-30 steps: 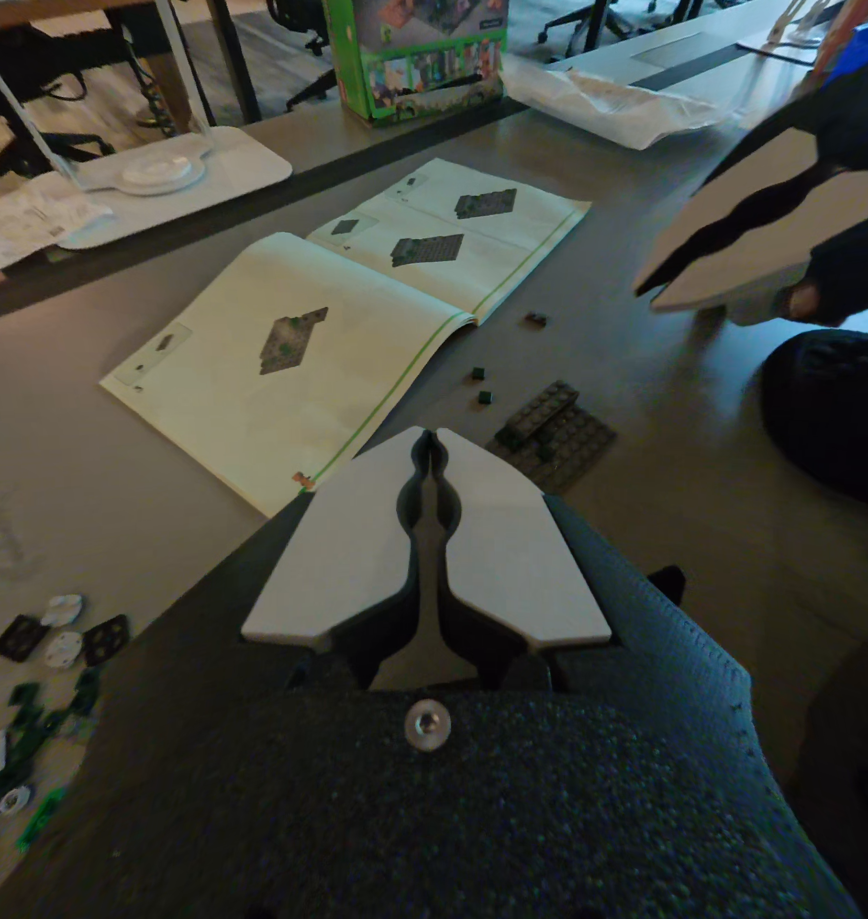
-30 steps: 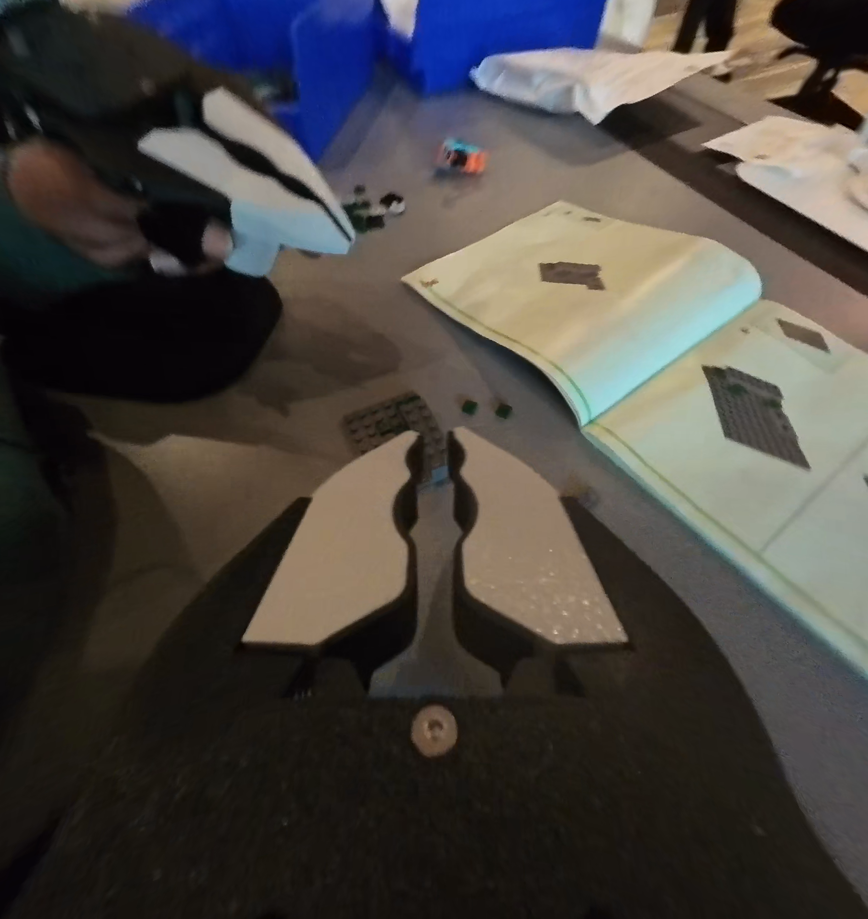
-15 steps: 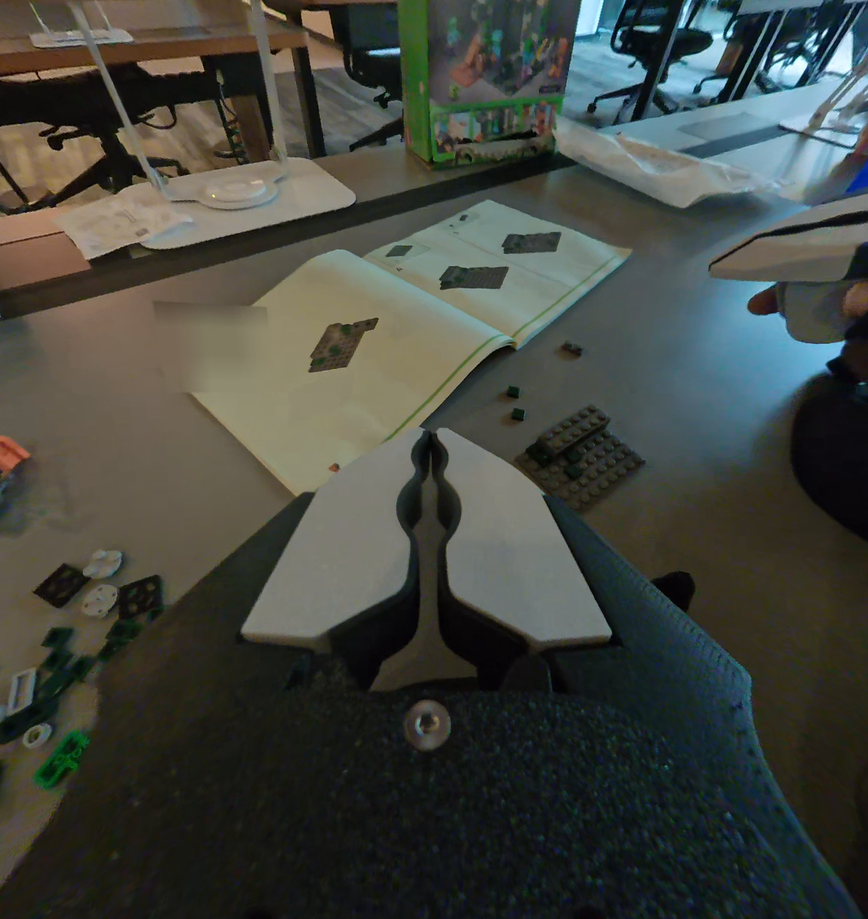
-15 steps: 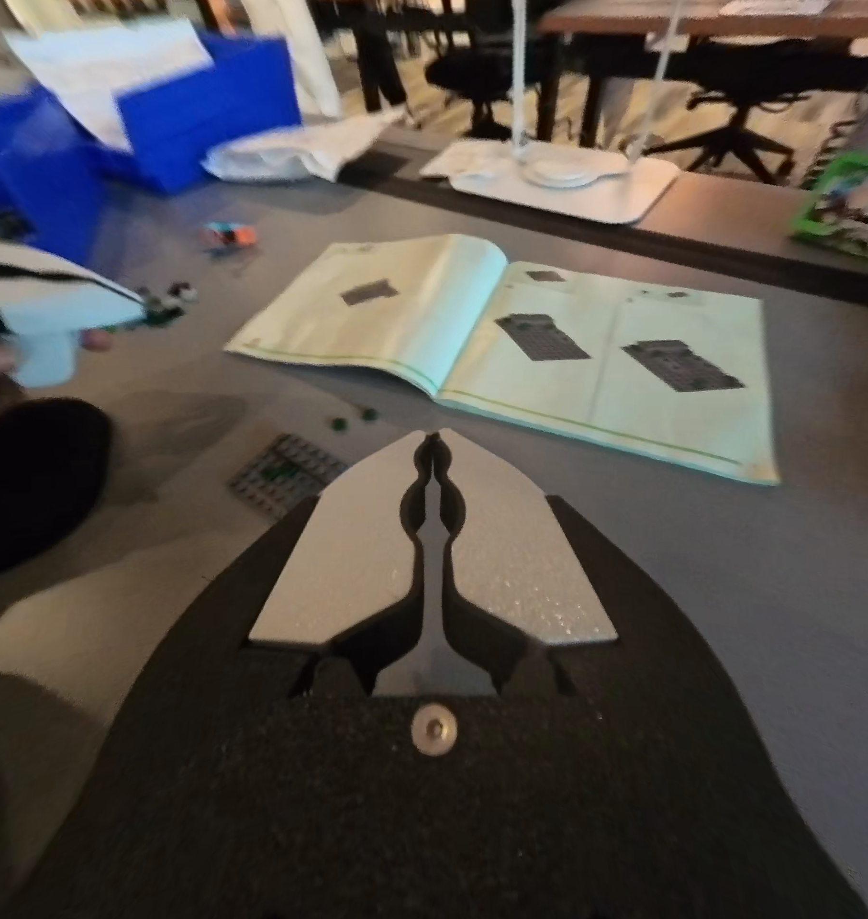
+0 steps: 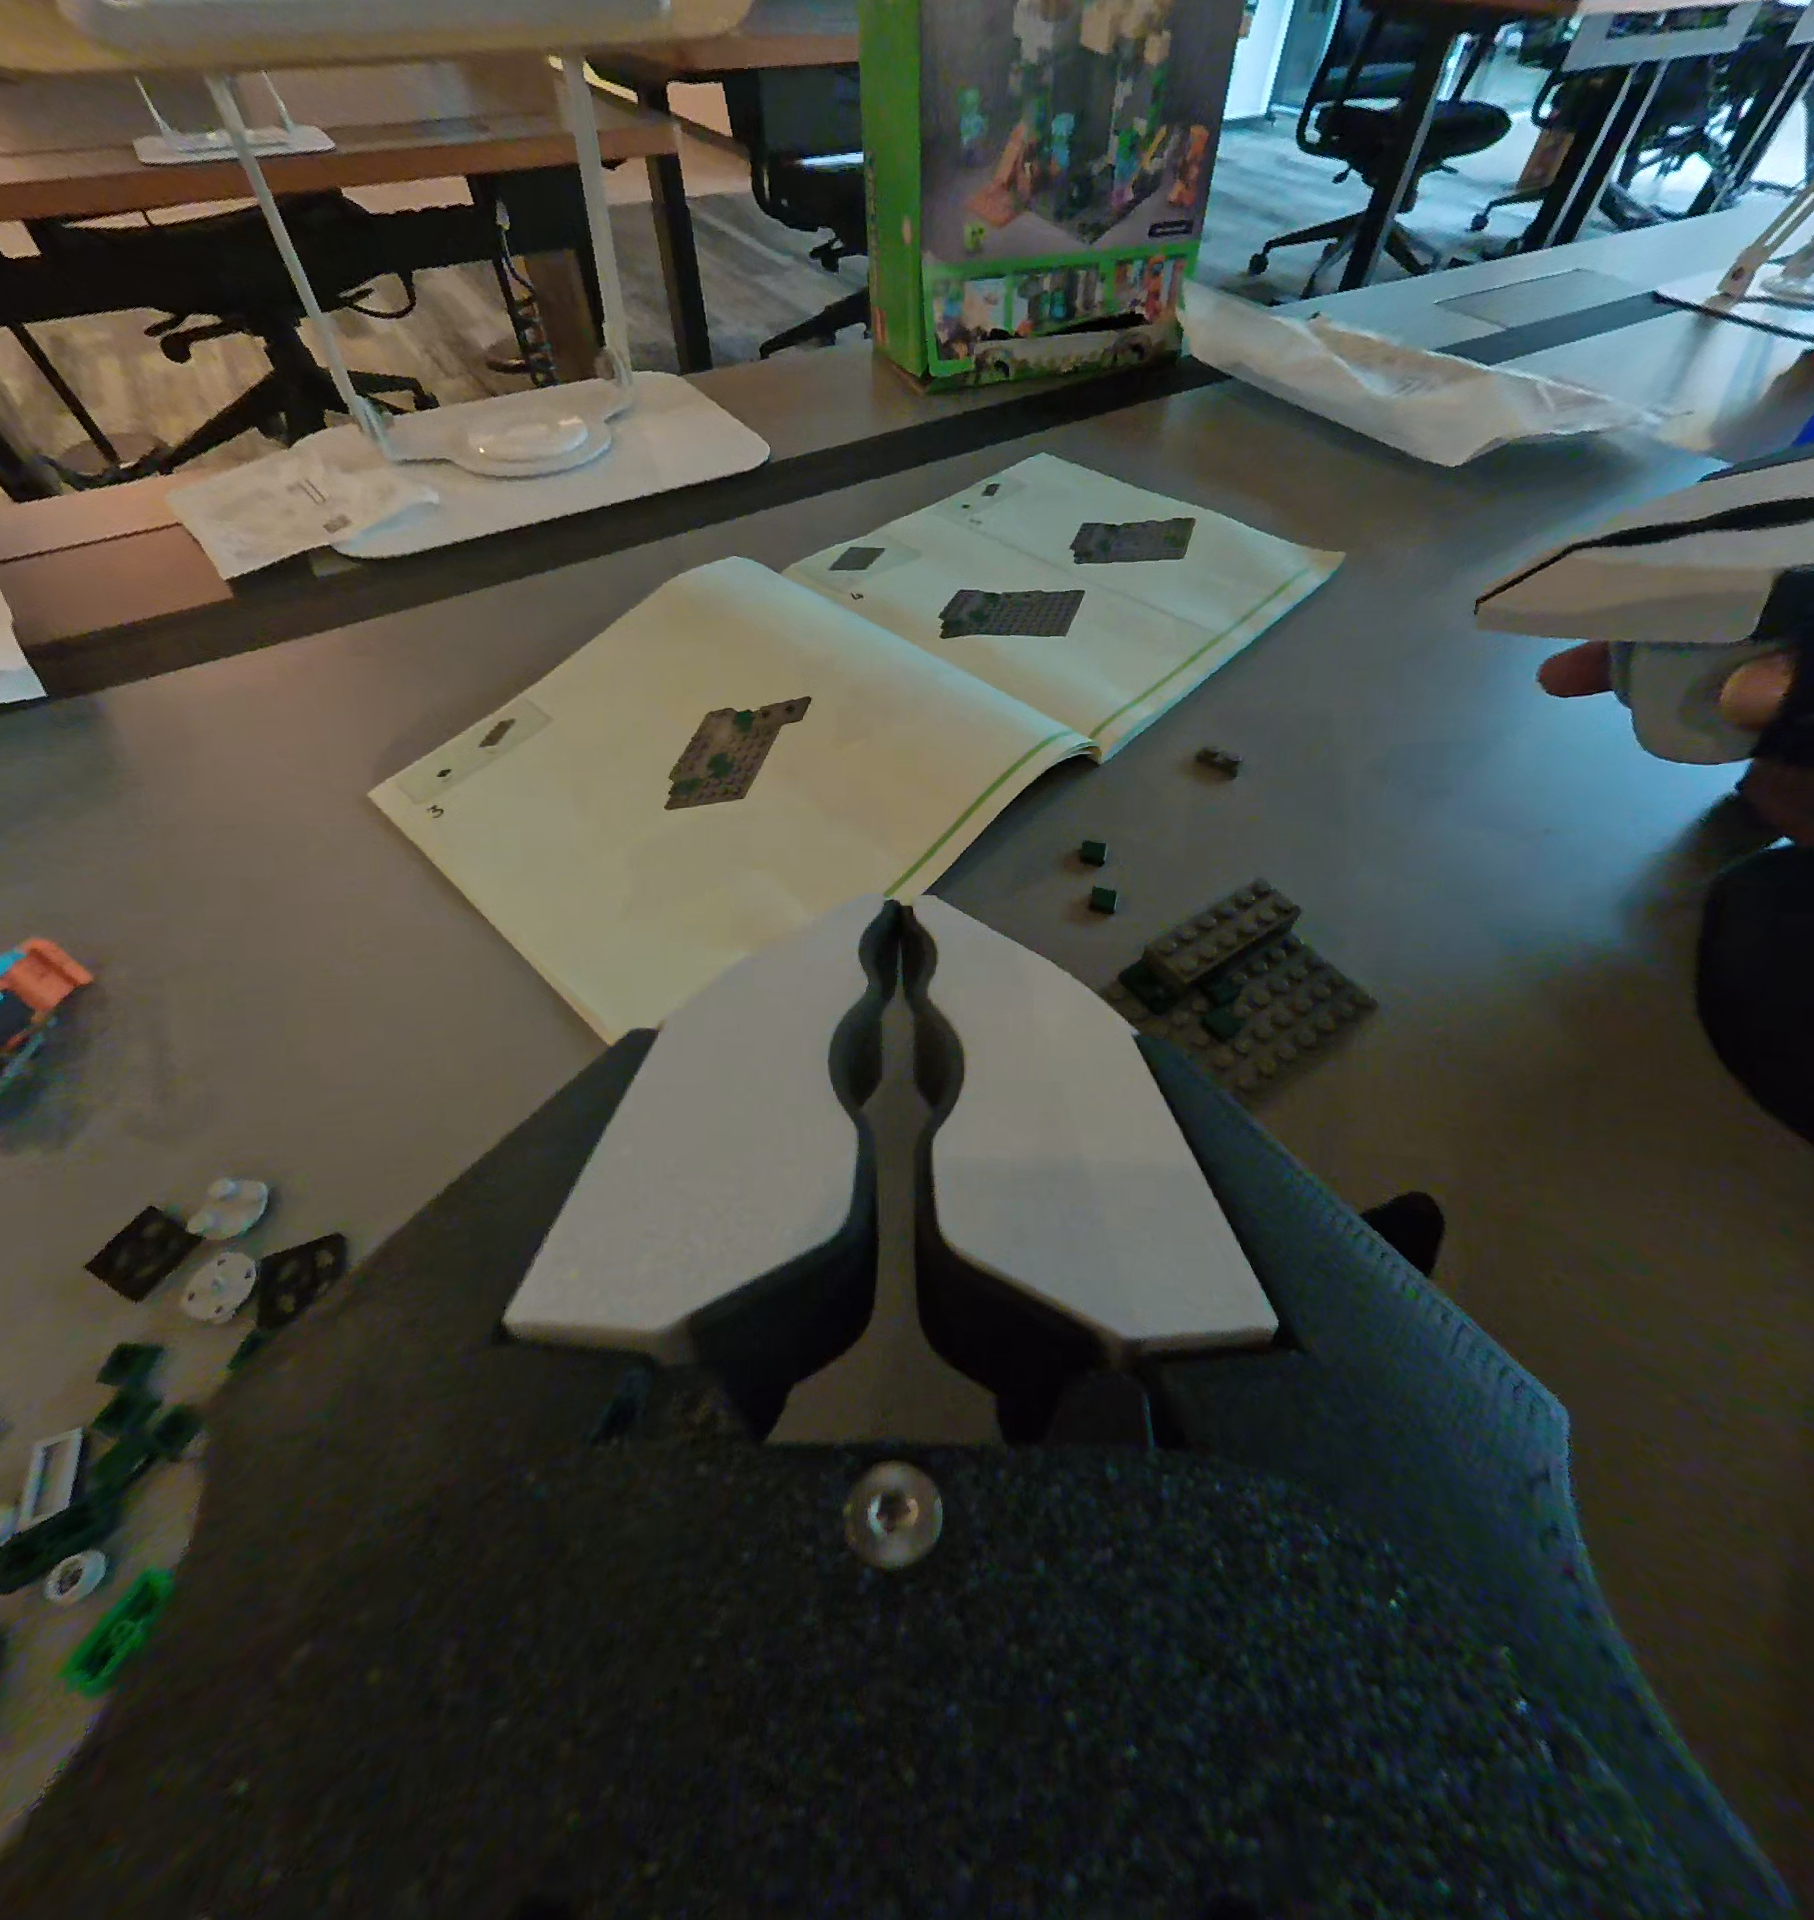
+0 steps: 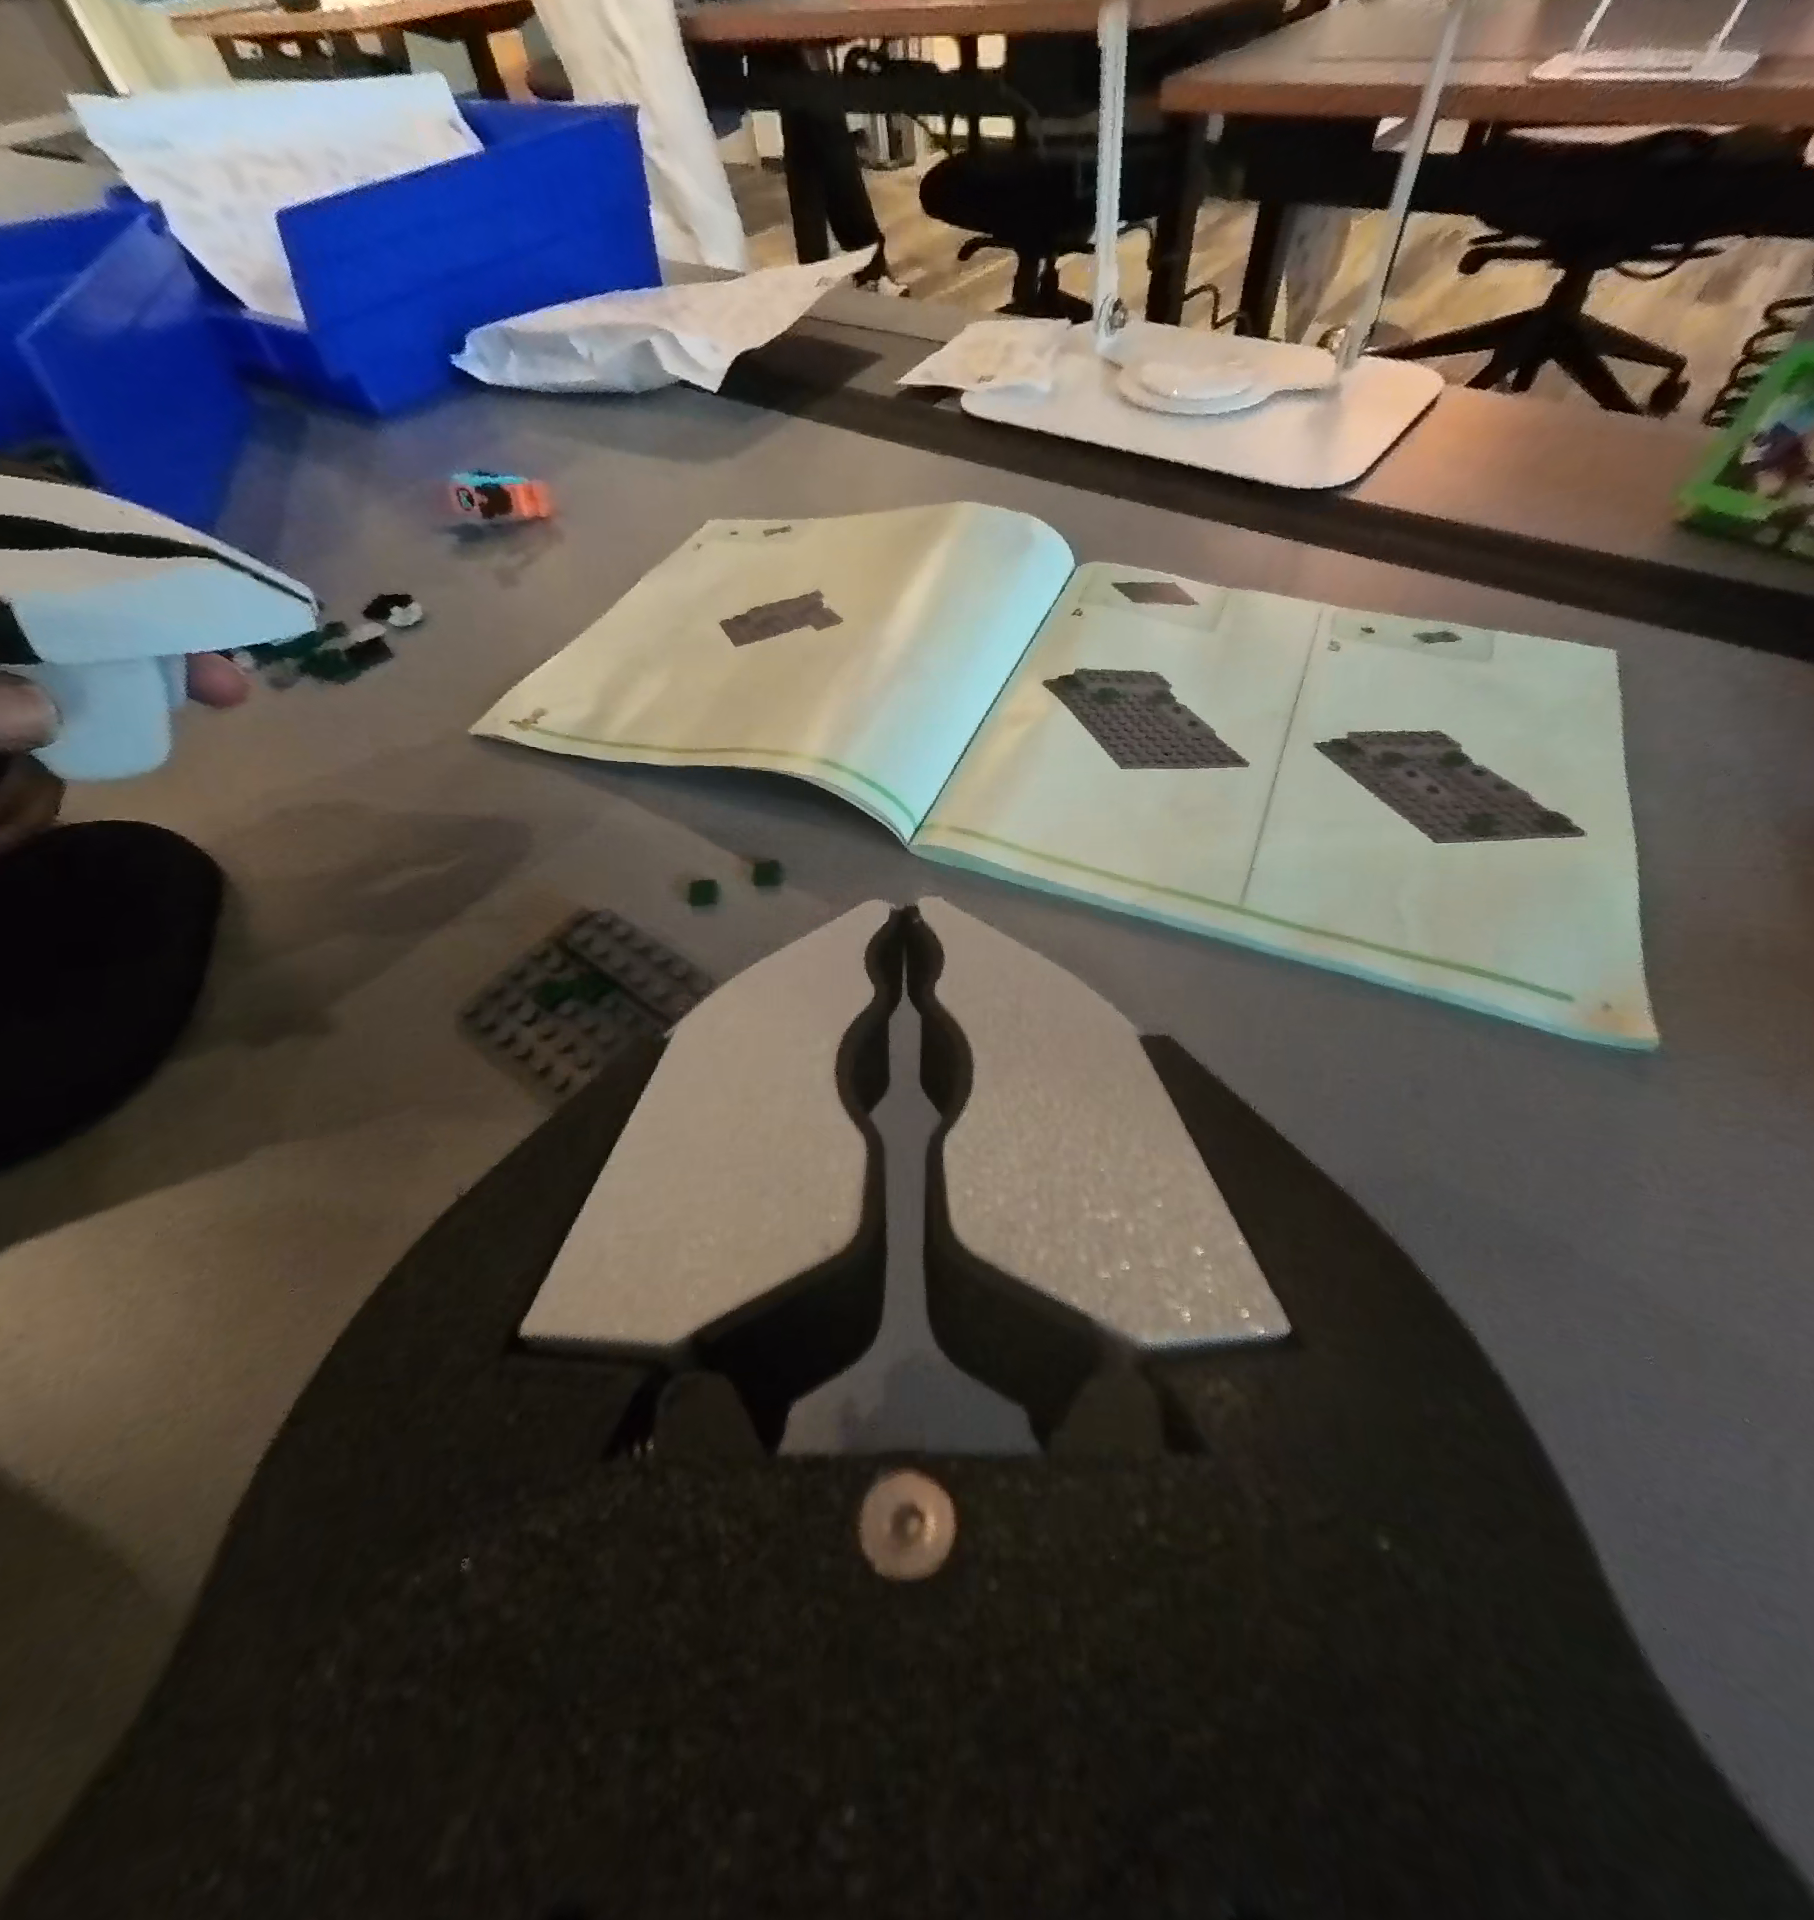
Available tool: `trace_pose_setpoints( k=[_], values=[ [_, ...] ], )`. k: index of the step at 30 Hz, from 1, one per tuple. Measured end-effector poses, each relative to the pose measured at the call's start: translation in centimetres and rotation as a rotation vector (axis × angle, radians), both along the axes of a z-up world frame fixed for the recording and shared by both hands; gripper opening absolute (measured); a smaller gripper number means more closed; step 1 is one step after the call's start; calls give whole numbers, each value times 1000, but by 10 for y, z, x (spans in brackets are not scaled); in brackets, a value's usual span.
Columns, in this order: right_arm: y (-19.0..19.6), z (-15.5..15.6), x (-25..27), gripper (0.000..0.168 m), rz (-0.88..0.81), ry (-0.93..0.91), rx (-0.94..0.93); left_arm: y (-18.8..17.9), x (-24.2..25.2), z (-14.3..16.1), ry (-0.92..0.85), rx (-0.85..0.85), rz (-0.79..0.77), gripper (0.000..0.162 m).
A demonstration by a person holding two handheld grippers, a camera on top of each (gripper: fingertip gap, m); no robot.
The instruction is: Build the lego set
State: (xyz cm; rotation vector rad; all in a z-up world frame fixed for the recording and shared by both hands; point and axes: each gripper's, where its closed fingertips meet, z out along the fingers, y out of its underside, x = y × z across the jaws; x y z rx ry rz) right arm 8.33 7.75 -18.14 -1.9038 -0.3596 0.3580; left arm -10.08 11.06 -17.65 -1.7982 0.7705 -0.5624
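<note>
Both grippers have risen and levelled off over the past second; the left gripper (image 5: 900, 914) and right gripper (image 6: 905, 916) hover with fingers pressed together, empty. Beside the open white instruction booklet (image 5: 778, 727) on the bench, the grey studded baseplate (image 5: 1246, 997) lies untouched, so building looks paused.

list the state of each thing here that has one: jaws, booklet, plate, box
left gripper: jaws shut, empty
right gripper: jaws shut, empty
instruction booklet: open, flat on the table
grey baseplate: flat on the table, few bricks attached
set box: upright
two small green pieces: loose beside the baseplate
</note>
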Motion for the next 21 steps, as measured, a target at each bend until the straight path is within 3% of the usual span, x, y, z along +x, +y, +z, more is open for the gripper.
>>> trace_pose_setpoints(
  k=[5, 14, 21],
  values=[
    [-2, -6, 0, 2, 66, -87, -31, 2, -4, 2, -23, 10, 15, 2],
    [14, -27, -37, 17, 518, -325, -54, 4, -3, -6, -2, -6, 15, 18],
    [36, -46, -63, 18, 735, -373, -87, 5, -7, -6, -17, -20, 33, 21]
  ],
)
